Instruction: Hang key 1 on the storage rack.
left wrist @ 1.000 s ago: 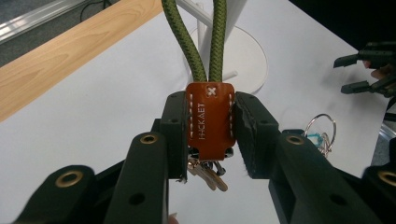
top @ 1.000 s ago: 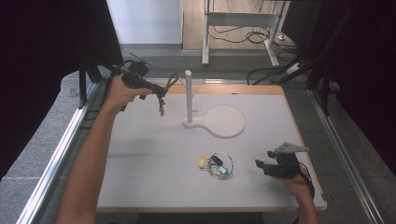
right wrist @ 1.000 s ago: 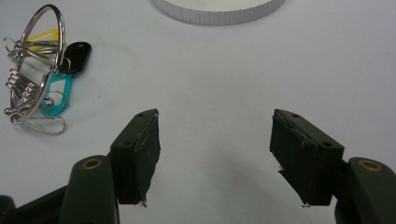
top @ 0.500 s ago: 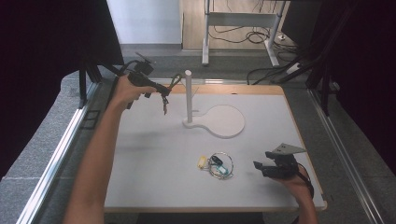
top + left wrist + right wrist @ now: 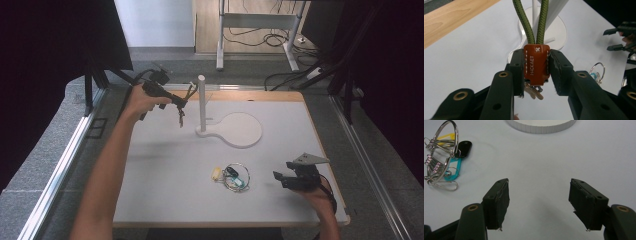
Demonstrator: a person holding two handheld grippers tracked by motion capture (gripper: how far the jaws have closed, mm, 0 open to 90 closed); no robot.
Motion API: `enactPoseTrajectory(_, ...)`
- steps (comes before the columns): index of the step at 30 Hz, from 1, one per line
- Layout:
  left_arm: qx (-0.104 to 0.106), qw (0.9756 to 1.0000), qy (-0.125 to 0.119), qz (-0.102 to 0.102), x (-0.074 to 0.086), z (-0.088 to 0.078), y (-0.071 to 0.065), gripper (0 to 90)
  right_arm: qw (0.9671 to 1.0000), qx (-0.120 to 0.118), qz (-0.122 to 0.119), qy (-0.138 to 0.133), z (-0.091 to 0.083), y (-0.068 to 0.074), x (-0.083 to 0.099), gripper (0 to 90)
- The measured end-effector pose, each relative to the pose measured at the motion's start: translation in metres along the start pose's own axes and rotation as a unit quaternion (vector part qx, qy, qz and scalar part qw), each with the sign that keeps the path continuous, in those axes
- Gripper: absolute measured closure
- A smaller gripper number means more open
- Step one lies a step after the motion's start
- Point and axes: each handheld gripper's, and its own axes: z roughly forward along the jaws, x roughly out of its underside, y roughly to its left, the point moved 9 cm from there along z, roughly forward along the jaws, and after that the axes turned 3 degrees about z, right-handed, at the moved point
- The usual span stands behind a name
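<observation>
Now the left gripper (image 5: 536, 72) clamps the leather key fob (image 5: 536, 65) beside the post (image 5: 201, 102); looping its cord over looks next; right gripper (image 5: 539, 205) gapes empty.

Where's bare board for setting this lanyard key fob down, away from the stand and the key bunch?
Widest bare patch: the board's near-left, between the left forearm and the key ring bunch. Also bare: the strip from that bunch to the right gripper. Crowded: around the stand and its round base, where the left gripper holds the fob.

White table (image 5: 165, 175) w/ peg stand (image 5: 230, 129), key ring (image 5: 235, 176) (loose).
</observation>
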Motion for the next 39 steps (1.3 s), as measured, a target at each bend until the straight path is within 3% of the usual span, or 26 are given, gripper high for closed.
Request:
enactPoseTrajectory(16,-0.02,0.9997,0.008,0.011,0.002,0.009,-0.004,65.7,1.0,0.005,0.004,0.002,0.0,-0.001,0.0,32.7)
enactPoseTrajectory(19,-0.02,0.9997,-0.004,0.009,0.0,0.009,-0.005,61.3,1.0,0.005,0.004,0.002,0.0,-0.001,0.0,32.7)
enactPoseTrajectory(23,-0.039,0.9991,-0.012,0.013,0.0,0.005,-0.006,55.7,1.0,0.006,0.003,-0.003,-0.001,-0.002,-0.001,32.7)
enactPoseTrajectory(26,-0.053,0.9981,-0.022,0.02,0.001,0.0,-0.011,53.1,1.0,0.008,0.003,-0.004,-0.002,-0.002,-0.001,32.7)
enactPoseTrajectory(32,-0.074,0.9964,-0.021,0.035,0.011,-0.009,-0.025,49.2,0.9998,-0.001,0.013,-0.018,-0.005,0.001,-0.006,33.3)
enactPoseTrajectory(35,-0.088,0.9951,-0.02,0.04,0.018,-0.014,-0.034,47.8,0.9998,0.0,0.007,-0.017,-0.006,0.003,-0.007,33.4)
enactPoseTrajectory(39,-0.089,0.9944,-0.019,0.054,0.03,-0.017,-0.045,45.4,0.9998,0.0,0.002,-0.019,-0.007,0.006,-0.009,33.4)
